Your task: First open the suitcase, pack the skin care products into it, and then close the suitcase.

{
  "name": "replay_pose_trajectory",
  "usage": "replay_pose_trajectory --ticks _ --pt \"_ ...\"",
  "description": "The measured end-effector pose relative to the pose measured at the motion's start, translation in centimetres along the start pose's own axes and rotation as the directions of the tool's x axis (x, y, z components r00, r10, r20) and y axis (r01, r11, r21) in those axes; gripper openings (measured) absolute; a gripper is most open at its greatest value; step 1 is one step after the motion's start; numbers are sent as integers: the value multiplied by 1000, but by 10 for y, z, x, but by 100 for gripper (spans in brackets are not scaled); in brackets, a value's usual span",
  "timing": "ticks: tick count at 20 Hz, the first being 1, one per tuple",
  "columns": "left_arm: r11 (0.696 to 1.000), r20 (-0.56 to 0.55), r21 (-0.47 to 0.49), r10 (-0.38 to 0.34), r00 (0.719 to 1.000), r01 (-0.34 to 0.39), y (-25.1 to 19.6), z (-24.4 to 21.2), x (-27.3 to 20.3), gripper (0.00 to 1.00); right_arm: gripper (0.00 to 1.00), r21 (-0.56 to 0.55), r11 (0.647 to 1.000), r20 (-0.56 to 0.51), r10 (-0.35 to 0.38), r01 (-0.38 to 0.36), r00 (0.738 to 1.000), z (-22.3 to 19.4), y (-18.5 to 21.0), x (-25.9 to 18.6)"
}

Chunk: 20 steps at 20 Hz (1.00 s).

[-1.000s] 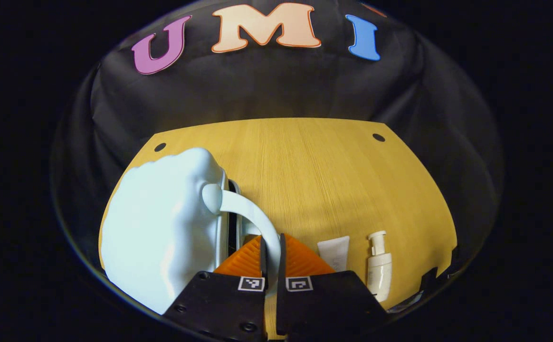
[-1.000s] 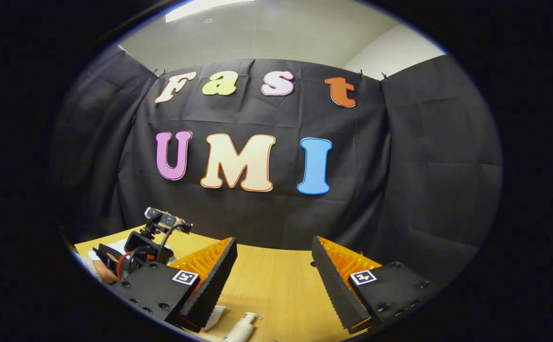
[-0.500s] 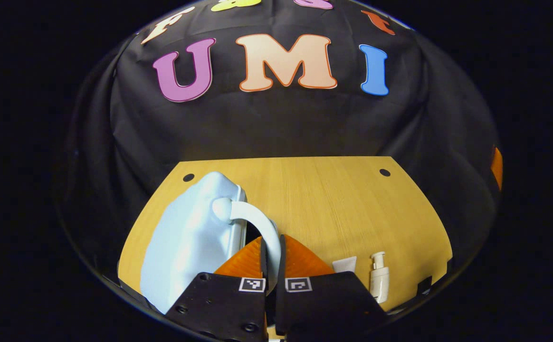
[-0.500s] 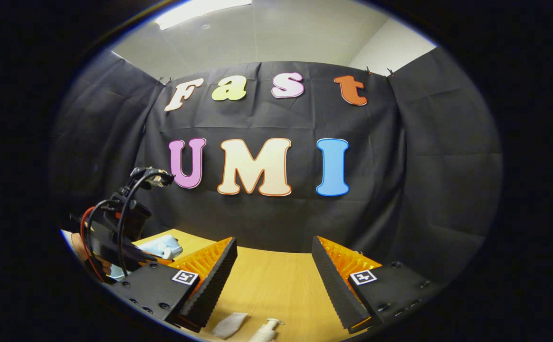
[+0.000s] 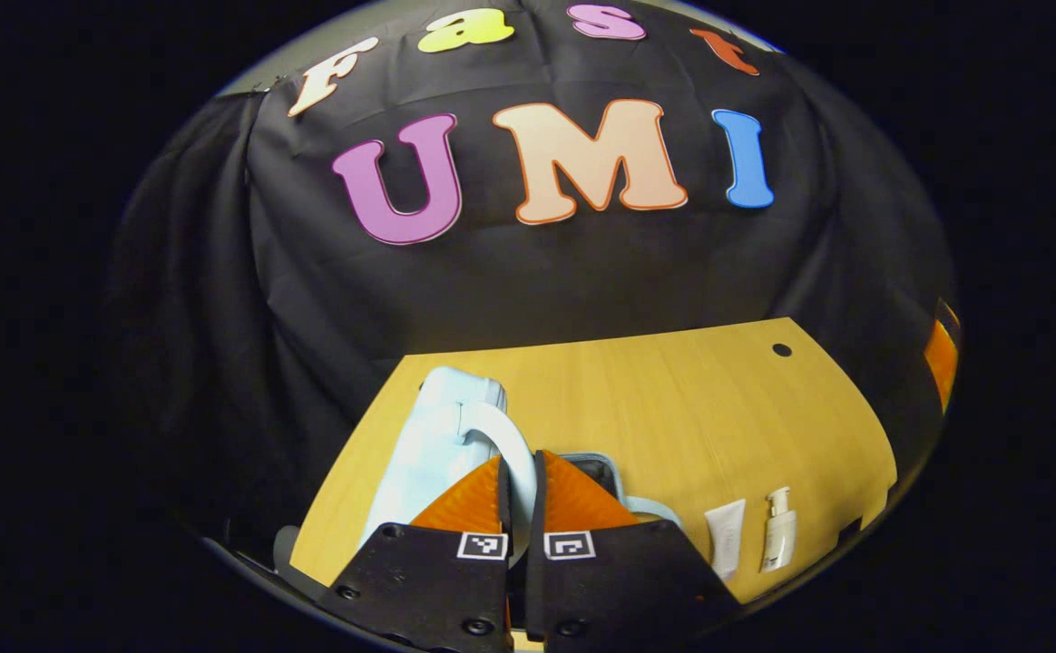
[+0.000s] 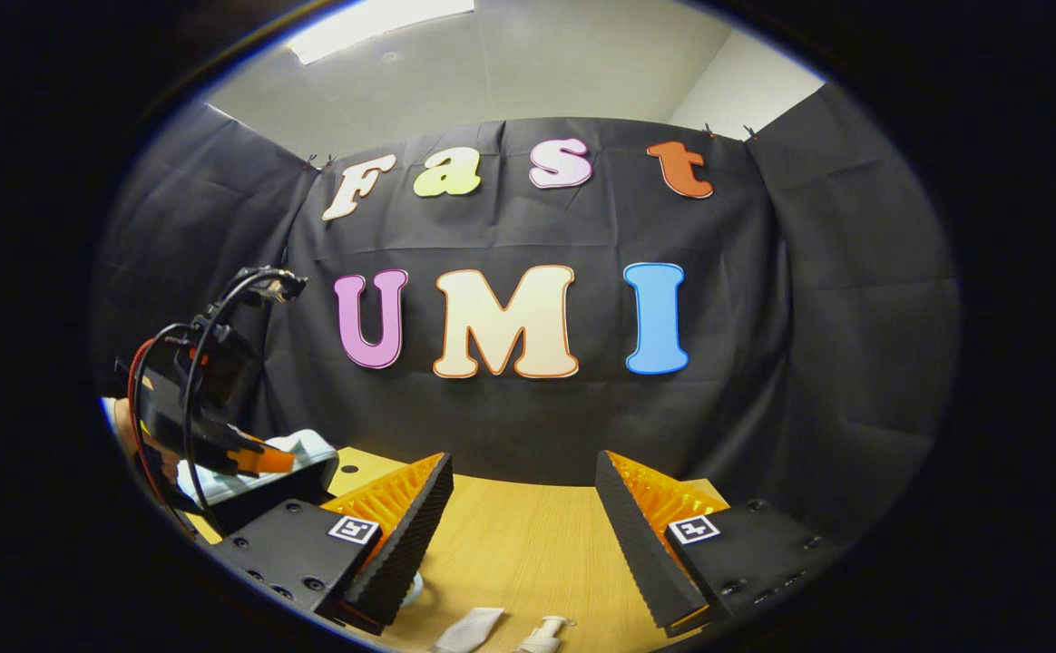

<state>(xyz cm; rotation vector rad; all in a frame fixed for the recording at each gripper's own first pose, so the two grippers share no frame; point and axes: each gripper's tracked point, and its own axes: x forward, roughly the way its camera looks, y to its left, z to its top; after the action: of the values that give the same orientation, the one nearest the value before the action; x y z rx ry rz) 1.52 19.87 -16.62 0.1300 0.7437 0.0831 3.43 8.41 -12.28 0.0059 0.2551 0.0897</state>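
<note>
A: Nearest first: what is the left claw (image 5: 519, 481) doing?

B: In the left gripper view it is clenched on the suitcase's white handle (image 5: 514, 444), which curves up out of the pinch between its two fingers.

A: And the suitcase (image 5: 428, 444) itself?

B: Just beyond and to the left of that claw. The pale blue lid is raised and seen nearly edge-on, its long axis running away from the claw toward the booth wall. To the claw's right, a rim of the lower shell (image 5: 596, 467) lies flat on the desk (image 5: 673, 408).

A: The skin care products?

B: To the right of the left claw, near the desk's front edge: a white tube (image 5: 726, 535) and, just beside it, a white pump bottle (image 5: 777, 540). Both lie with their long axes pointing away from the claw, the pump head at the far end.

A: The right claw (image 6: 523, 521)?

B: Released, its fingers spread wide above the desk. Below it lie the tube (image 6: 469, 628) and the pump bottle (image 6: 546, 632). Farther left, the left claw (image 6: 256, 461) grips the lifted lid (image 6: 301, 446).
</note>
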Motion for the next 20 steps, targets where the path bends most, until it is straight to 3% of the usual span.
replay_pose_trajectory --ticks 7,10,17,20 --pt "983 85 69 163 983 -169 87 26 1 0 99 -4 1000 -15 1 -1 1000 -7 21 6" --pt "984 80 35 171 982 -174 110 24 3 0 99 -13 1000 -17 14 -14 1000 -8 34 9" --pt "960 71 34 274 959 -277 176 13 8 0 99 -28 999 -25 40 -41 999 -10 62 17" --pt "961 70 -28 277 958 -276 203 8 12 0 100 -21 997 -20 73 -74 997 -10 78 17"
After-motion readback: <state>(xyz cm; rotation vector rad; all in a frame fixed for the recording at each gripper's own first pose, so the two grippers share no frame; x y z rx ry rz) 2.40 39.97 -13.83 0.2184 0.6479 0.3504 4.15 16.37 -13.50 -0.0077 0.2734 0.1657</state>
